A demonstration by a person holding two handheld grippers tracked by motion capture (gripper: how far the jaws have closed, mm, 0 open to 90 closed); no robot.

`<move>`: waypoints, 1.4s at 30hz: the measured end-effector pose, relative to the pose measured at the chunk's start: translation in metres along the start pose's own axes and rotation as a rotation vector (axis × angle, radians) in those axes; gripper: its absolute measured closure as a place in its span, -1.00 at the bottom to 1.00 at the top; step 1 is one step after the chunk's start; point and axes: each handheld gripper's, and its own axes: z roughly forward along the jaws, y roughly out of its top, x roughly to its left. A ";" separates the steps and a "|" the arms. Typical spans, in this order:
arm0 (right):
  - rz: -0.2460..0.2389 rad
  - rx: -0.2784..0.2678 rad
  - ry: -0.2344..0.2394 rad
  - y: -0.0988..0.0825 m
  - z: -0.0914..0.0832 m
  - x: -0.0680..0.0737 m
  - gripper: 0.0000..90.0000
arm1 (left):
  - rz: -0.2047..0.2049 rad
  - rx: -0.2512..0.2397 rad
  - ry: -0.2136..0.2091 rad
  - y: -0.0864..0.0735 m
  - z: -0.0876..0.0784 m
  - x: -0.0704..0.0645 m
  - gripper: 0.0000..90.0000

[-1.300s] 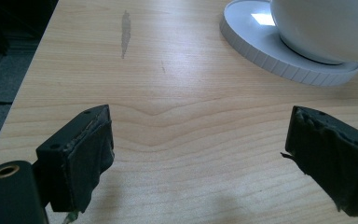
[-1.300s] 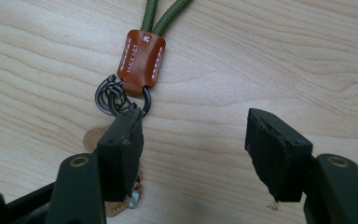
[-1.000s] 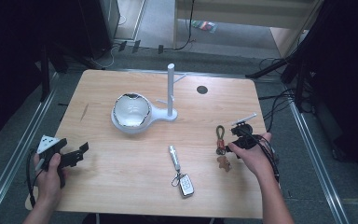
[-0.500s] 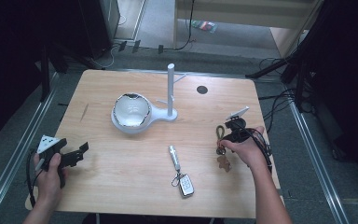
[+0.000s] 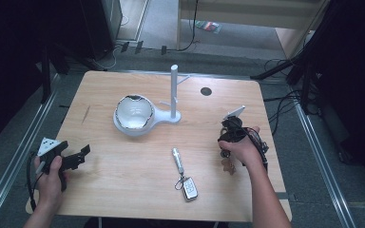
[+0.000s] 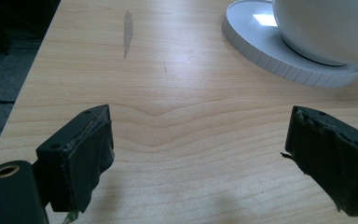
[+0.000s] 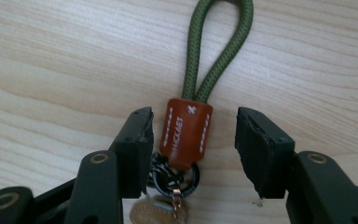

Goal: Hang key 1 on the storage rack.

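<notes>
A keychain lies on the wooden table: a green cord loop, a brown leather tag and metal rings. My right gripper points down over it, with the jaws on either side of the leather tag. They have just been closing, and a gap still shows on both sides of the tag. In the high view the right gripper is at the table's right, with the keychain's lower end showing beside the hand. My left gripper rests open at the front left, nothing between its jaws.
A white stand with a bowl and an upright post sits at the middle back. A small silver cylinder chained to a car key fob lies at the front middle. A dark round hole marks the far right.
My right hand has moved left and slightly away, bringing its gripper over the keychain. The left gripper has stayed put.
</notes>
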 end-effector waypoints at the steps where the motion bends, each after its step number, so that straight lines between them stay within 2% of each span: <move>1: -0.001 0.001 0.000 0.001 0.001 0.001 0.06 | 0.000 0.000 0.000 0.000 0.000 0.000 -0.82; 9: 0.008 0.031 -0.006 0.005 0.007 0.006 0.10 | -0.001 -0.001 -0.002 0.000 0.000 0.000 -0.82; 17: 0.008 0.037 -0.009 0.006 0.009 0.006 0.14 | -0.003 0.000 -0.004 0.000 0.000 0.001 -0.82; 21: 0.015 0.053 -0.020 0.005 0.011 0.005 0.19 | -0.003 -0.001 -0.003 0.000 0.000 0.001 -0.82; 28: 0.024 0.060 -0.005 0.006 0.010 0.004 0.38 | -0.003 -0.001 -0.003 0.000 0.000 0.001 -0.82; 34: 0.005 0.059 -0.007 0.005 0.009 0.006 0.48 | -0.002 -0.002 -0.002 0.000 0.000 0.000 -0.82; 42: -0.023 0.049 -0.003 0.003 0.009 0.005 0.52 | -0.001 -0.002 -0.004 0.000 0.000 0.000 -0.82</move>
